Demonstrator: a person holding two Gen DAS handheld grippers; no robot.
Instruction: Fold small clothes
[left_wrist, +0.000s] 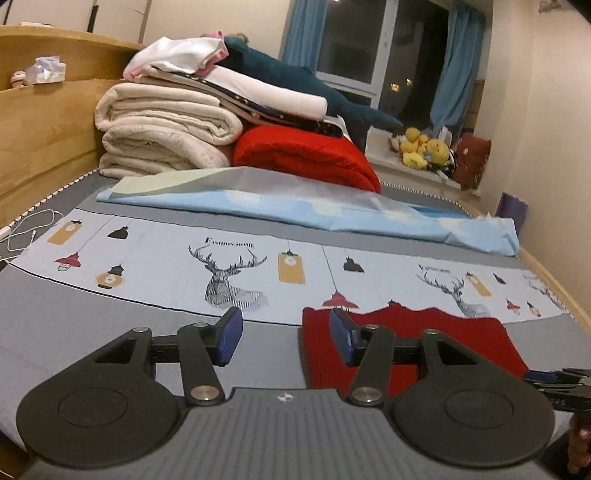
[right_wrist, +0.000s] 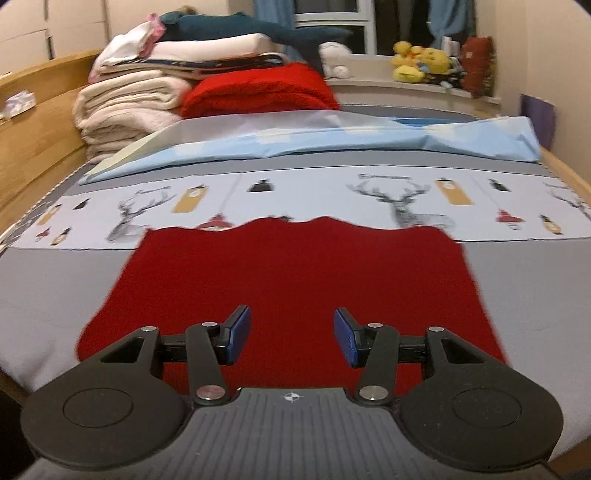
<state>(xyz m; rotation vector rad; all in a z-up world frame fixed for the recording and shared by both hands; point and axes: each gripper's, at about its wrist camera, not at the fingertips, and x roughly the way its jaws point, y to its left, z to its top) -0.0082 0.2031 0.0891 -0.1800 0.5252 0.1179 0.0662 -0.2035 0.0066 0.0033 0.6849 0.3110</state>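
While both hand-held grippers gape empty | right view alone shows whole red cloth

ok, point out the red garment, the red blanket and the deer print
red garment (right_wrist: 295, 280), right wrist view, middle of the cloth
red blanket (left_wrist: 306, 155), left wrist view, front fold
deer print (left_wrist: 225, 277), left wrist view, deer's head

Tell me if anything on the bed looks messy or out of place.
The blue sheet lies loosely bunched across the bed, and the red cloth's far edge is wavy. Otherwise nothing stands out.
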